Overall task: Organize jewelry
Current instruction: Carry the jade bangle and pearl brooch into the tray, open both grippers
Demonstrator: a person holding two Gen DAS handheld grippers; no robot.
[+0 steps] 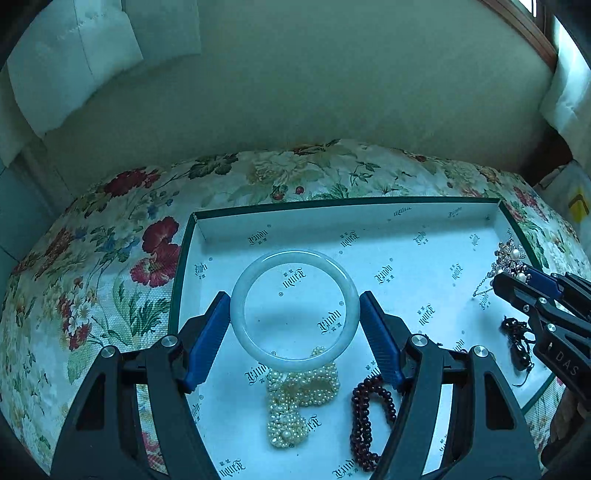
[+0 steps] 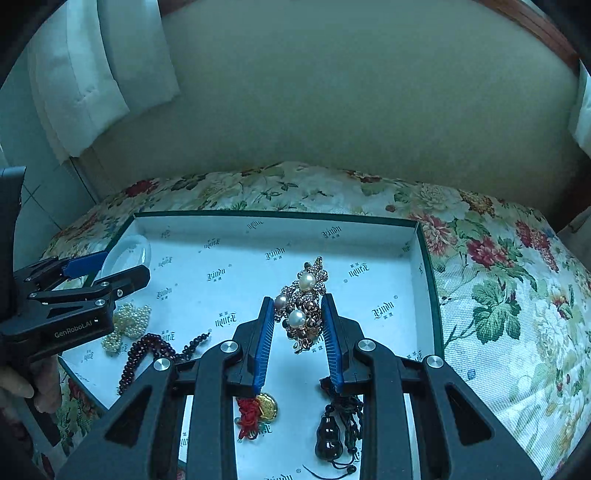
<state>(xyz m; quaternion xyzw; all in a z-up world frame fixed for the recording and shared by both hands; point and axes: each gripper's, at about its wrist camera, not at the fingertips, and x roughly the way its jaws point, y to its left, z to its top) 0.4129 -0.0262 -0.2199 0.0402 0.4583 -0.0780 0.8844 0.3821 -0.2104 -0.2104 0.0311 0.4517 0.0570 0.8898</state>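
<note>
A floral cushion point(image 1: 110, 266) printed with red blossoms and green leaves on a cream ground fills the lower scene, spreading left, right and far. Beyond its far edge rises a plain beige upholstered backrest point(image 1: 314, 92), edged at the upper right by a curved brown wooden frame point(image 2: 535, 22). At the far left hangs pale white cloth point(image 2: 92, 74), perhaps a curtain. A yellow mark on something pale point(image 1: 578, 206) shows at the right edge, too blurred to identify.

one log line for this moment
left gripper: shut on jade bangle | right gripper: shut on pearl brooch | both over tray
</note>
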